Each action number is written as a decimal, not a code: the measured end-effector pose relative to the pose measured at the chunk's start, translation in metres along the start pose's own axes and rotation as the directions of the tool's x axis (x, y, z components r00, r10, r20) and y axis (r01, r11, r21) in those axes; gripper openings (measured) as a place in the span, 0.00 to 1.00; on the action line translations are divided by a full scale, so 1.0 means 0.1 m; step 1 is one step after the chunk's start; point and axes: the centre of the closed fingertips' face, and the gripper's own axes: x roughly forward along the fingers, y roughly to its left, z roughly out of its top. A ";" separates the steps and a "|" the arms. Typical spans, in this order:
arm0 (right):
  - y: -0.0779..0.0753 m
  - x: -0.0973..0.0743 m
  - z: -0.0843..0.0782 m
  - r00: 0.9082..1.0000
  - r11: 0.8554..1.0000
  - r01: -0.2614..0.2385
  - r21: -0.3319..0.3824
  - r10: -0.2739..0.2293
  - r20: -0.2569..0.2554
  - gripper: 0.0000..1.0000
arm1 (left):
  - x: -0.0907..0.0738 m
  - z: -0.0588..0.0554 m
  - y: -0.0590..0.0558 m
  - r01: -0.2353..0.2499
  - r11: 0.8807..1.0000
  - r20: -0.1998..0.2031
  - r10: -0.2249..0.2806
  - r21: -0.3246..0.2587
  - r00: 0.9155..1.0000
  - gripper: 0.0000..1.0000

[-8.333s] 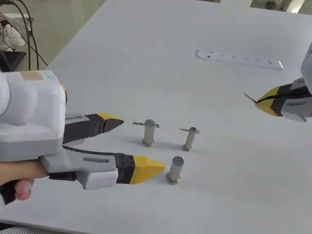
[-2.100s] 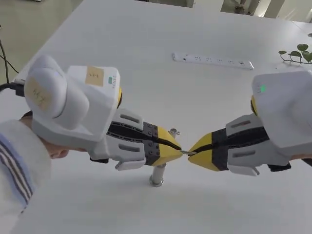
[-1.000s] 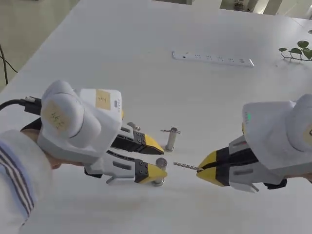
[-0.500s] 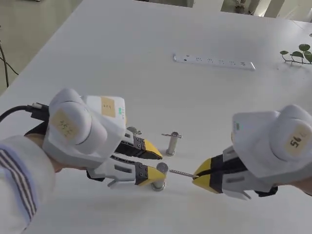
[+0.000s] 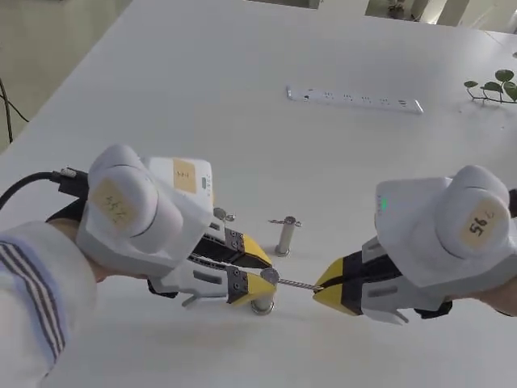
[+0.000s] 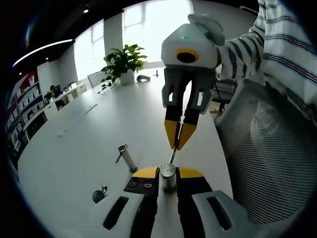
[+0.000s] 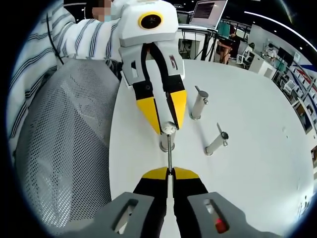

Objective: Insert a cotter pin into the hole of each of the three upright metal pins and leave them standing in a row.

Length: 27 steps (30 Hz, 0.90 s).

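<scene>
Cotter pin of thin silver wire lies level, pinched in the closed right claw, its tip meeting the upright grey metal pin clamped by the left claw on the white desk.

Open-plan office. Evidence: a long white table carrying a power strip near its far edge; a mesh chair beside it; potted plant, large windows, shelving; a lit screen beyond.
</scene>
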 end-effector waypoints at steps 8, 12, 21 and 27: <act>0.00 0.07 0.07 1.000 1.000 -0.005 0.007 0.005 0.014 0.00 | 0.00 0.00 -0.01 -0.005 1.000 0.001 0.005 -0.018 1.000 0.10; 0.02 0.11 0.13 1.000 1.000 -0.010 0.000 0.010 0.024 0.00 | 0.01 0.00 -0.01 -0.007 1.000 0.000 0.007 -0.021 1.000 0.10; 0.03 0.17 0.24 0.999 0.999 -0.012 -0.032 0.013 0.029 0.00 | 0.01 0.00 -0.02 -0.002 1.000 -0.002 0.002 -0.024 1.000 0.10; 0.03 0.20 0.30 1.000 0.994 -0.013 -0.106 0.014 0.005 0.00 | 0.02 0.00 -0.01 -0.003 1.000 -0.003 0.003 -0.023 1.000 0.10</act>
